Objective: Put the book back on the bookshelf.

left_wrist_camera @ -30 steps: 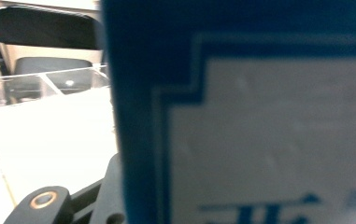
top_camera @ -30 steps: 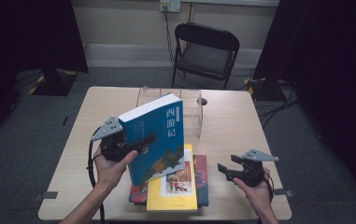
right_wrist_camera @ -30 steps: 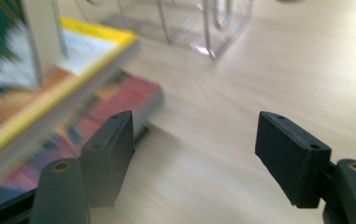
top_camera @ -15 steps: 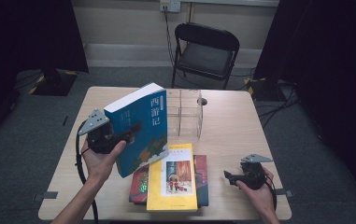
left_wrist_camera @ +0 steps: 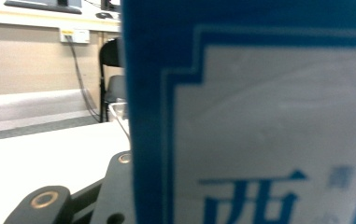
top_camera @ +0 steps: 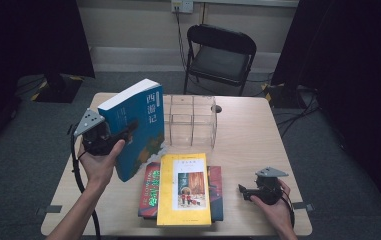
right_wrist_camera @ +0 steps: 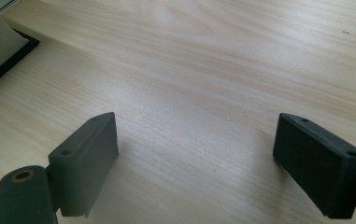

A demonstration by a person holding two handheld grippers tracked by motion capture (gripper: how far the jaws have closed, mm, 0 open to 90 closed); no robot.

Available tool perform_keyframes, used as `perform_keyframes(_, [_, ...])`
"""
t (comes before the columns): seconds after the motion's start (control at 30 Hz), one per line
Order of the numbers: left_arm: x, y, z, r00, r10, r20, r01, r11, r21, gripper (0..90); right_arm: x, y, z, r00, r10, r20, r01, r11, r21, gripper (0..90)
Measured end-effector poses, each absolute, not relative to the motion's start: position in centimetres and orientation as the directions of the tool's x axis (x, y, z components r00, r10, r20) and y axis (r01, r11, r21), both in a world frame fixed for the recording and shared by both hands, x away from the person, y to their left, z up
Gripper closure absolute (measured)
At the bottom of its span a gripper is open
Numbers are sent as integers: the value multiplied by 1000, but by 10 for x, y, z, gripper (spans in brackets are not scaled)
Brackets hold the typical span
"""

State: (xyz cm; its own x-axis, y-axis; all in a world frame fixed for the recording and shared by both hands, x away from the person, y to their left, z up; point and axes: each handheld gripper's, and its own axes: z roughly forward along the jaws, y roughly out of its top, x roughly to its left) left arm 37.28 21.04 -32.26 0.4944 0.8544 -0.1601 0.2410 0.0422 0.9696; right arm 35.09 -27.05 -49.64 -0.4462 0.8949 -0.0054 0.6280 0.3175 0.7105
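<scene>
A thick blue book (top_camera: pixel 140 125) with a white title panel stands tilted upright above the table's left side. My left gripper (top_camera: pixel 128 132) is shut on its lower edge. In the left gripper view the book's cover (left_wrist_camera: pixel 259 116) is very close, with one black jaw beside it at the bottom. My right gripper (top_camera: pixel 243 190) rests low over the front right of the table. Its jaws have just been opening, and bare wood lies between its fingertips (right_wrist_camera: pixel 196 154).
A yellow book (top_camera: pixel 184 187) lies on a stack of darker books (top_camera: pixel 150 187) at the front middle. A clear plastic divider box (top_camera: pixel 190 120) stands behind them. A black chair (top_camera: pixel 220 55) sits beyond the table (top_camera: pixel 248 130).
My left hand carried the blue book leftward and slightly up, off the stack. My right gripper sank toward the table and its jaws spread wider.
</scene>
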Motion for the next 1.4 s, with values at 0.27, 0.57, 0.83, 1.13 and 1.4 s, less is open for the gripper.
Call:
perform_keyframes(0.27, [392,200,-320,438,886,-155,245,48,968,617,350,-271,-499,-446,895,-6,606,307,734,136])
perform_keyframes(0.57, [412,179,-324,410,905,-110,256,1,967,618,350,-271,-499,-447,895,-8,605,308,734,136])
perform_keyframes(0.83, [425,167,-326,367,926,-86,263,-14,965,618,350,-271,-500,-447,894,-9,604,309,735,136])
perform_keyframes(1.13, [437,158,-327,351,933,-82,250,-9,968,618,350,-271,-500,-448,894,-9,604,310,735,136])
perform_keyframes(1.4, [454,153,-336,332,939,-94,249,9,968,617,350,-270,-500,-450,893,-8,603,310,735,136])
